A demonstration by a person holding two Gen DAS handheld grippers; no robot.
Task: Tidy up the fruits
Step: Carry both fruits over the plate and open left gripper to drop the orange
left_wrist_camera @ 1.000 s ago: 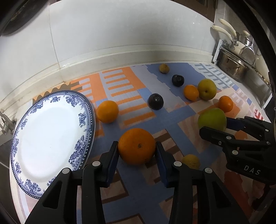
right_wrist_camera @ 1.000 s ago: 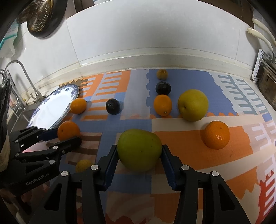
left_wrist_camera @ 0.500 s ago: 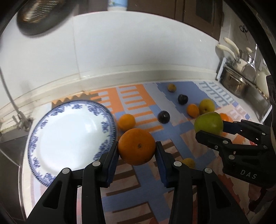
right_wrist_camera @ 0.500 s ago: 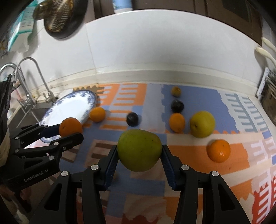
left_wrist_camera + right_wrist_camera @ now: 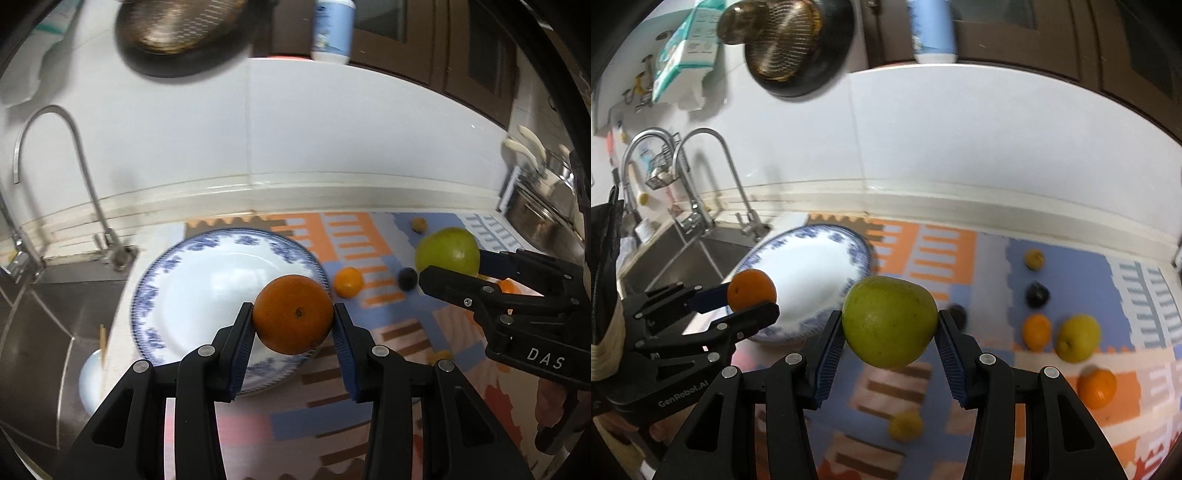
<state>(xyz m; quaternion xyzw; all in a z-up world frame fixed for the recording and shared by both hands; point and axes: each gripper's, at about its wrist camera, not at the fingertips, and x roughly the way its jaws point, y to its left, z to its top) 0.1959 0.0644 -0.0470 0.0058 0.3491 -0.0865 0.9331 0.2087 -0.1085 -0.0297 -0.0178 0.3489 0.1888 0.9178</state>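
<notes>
Beside the sink, the blue-rimmed plate lay bare; left gripper clamped an orange, right gripper a green apple; only the right view showed two faucets.

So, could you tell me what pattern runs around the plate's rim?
A blue floral band on white around the plate; clearest in the left wrist view.

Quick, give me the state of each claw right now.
Left claw: shut on the orange, lifted above the plate.
Right claw: shut on the green apple, held off the mat.
</notes>
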